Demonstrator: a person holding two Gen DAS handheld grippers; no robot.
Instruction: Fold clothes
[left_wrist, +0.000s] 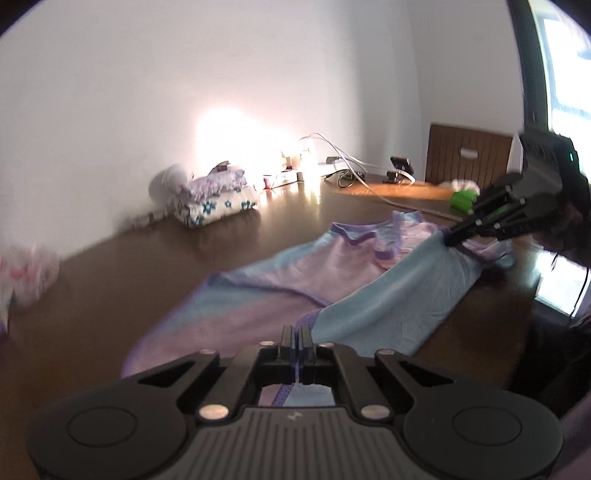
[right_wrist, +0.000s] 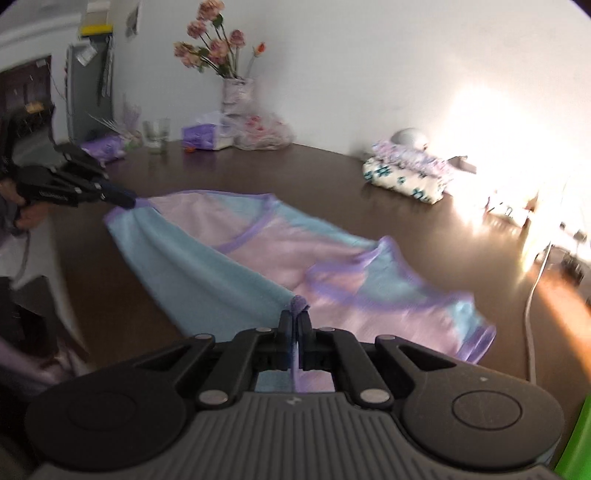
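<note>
A pink and light-blue sleeveless top with purple trim lies spread on the dark wooden table. My left gripper is shut on its near edge, with purple-trimmed cloth pinched between the pads. My right gripper is shut on another edge of the top, a purple hem bunched at its tips. Each gripper shows in the other's view: the right gripper holds the far blue edge lifted, the left gripper holds the opposite corner. The blue flap between them hangs raised above the rest.
A stack of folded clothes sits by the wall. Cables and small devices lie at the sunlit far end, near a wooden chair back. A vase of flowers, a glass and plastic bags line the other end.
</note>
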